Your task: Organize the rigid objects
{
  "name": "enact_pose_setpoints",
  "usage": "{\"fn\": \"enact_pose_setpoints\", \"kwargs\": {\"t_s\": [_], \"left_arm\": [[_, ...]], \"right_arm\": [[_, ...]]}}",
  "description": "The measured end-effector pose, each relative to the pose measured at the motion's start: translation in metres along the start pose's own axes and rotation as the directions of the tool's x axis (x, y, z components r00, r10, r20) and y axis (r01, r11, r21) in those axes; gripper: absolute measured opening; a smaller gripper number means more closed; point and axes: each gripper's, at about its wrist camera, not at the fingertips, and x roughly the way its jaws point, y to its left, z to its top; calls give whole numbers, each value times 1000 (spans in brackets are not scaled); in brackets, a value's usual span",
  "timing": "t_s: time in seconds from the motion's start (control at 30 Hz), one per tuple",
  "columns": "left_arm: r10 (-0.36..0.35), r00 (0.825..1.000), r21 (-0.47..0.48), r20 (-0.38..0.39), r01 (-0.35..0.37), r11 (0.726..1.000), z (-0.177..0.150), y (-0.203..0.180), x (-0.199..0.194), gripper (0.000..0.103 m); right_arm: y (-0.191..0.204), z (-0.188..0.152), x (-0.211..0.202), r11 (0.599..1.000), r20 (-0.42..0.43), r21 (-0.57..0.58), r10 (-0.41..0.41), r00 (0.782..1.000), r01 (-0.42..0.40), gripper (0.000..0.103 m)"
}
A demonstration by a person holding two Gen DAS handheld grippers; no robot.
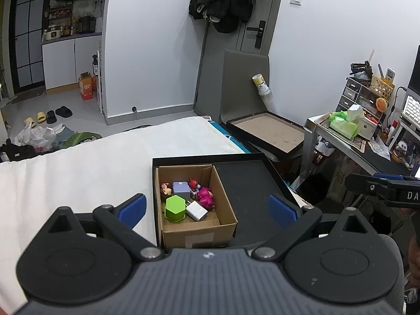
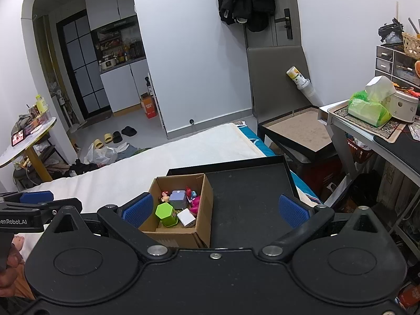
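1. We take the cardboard box (image 1: 195, 204) as our landmark; it sits in the left part of a shallow black tray (image 1: 249, 183) on the white bed (image 1: 78, 162).
2. Inside the box we count a green hexagonal block (image 1: 174, 208), a white charger (image 1: 197, 210) just right of it, a lavender cube (image 1: 181, 189) behind it, a magenta figurine (image 1: 206, 197) toward the right wall, and a small figure (image 1: 166, 189) at the left wall.
3. Our left gripper (image 1: 207, 207) hovers above the box's near edge, fingers spread wide, grasping nothing.
4. Our right gripper (image 2: 215, 208) hangs right of the box over the bare tray floor, fingers likewise released and empty.
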Motion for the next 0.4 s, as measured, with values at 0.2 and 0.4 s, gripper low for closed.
{"fn": "enact_pose_setpoints", "kwargs": {"t_s": [0.2, 0.4], "left_arm": [[-8, 1000, -1, 8, 8, 1000, 1, 1, -3, 99], [-26, 1000, 5, 6, 26, 1000, 1, -1, -3, 99]], "right_arm": [[-1, 0, -1, 1000, 7, -1, 0, 1000, 0, 103], [-1, -1, -2, 1000, 7, -1, 0, 1000, 0, 103]]}}
